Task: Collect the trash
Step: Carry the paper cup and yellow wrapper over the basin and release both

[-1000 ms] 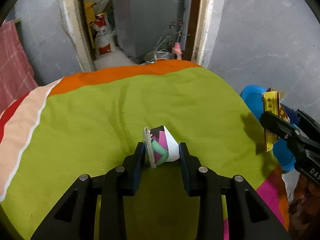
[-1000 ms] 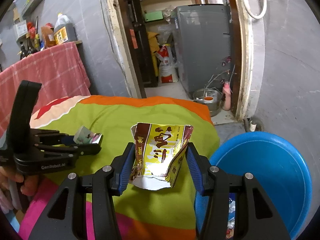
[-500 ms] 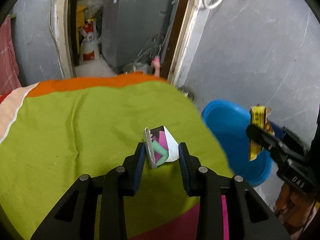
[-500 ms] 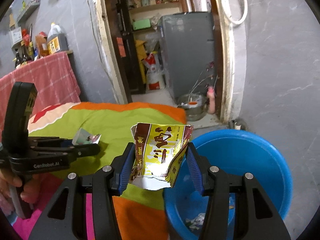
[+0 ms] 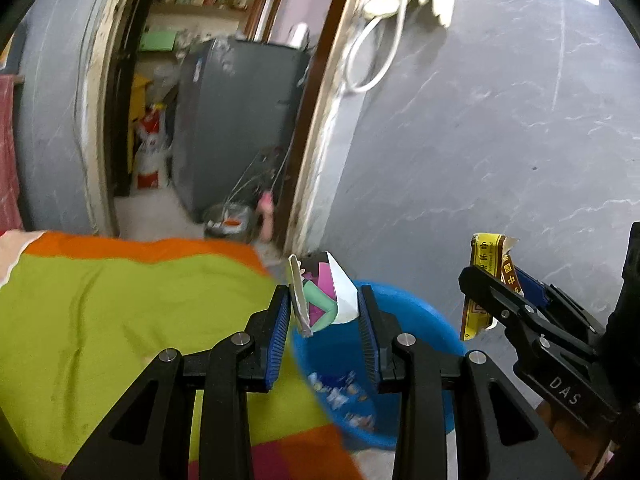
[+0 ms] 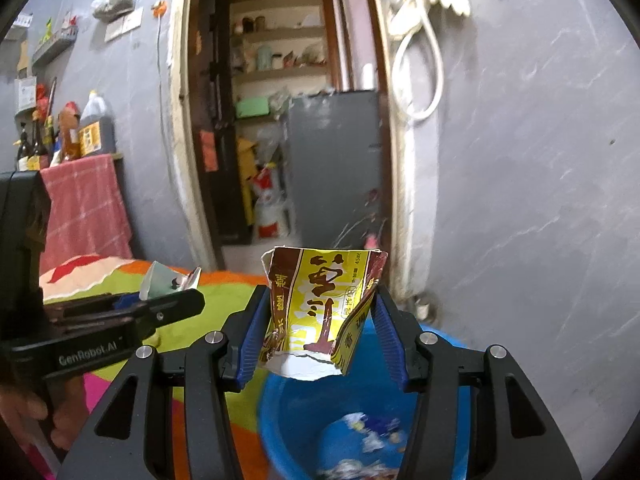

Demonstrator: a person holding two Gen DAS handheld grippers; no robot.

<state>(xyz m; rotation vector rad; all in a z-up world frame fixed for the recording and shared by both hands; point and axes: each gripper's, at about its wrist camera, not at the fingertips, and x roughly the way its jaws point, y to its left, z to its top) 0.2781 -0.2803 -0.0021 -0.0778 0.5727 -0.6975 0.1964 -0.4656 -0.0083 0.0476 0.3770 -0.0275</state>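
Crumpled paper cup (image 5: 326,298) pinched in left gripper (image 5: 324,316), torn yellow wrapper (image 6: 322,312) pinched in right gripper (image 6: 320,328). A second ago both above the green bedspread (image 5: 120,308); now carried off its edge, over the blue basin (image 6: 296,420) holding earlier scraps. Probably ready to drop both.

left gripper (image 5: 324,316): fingers clamped on a load | right gripper (image 6: 322,332): fingers clamped, alongside, tilted down
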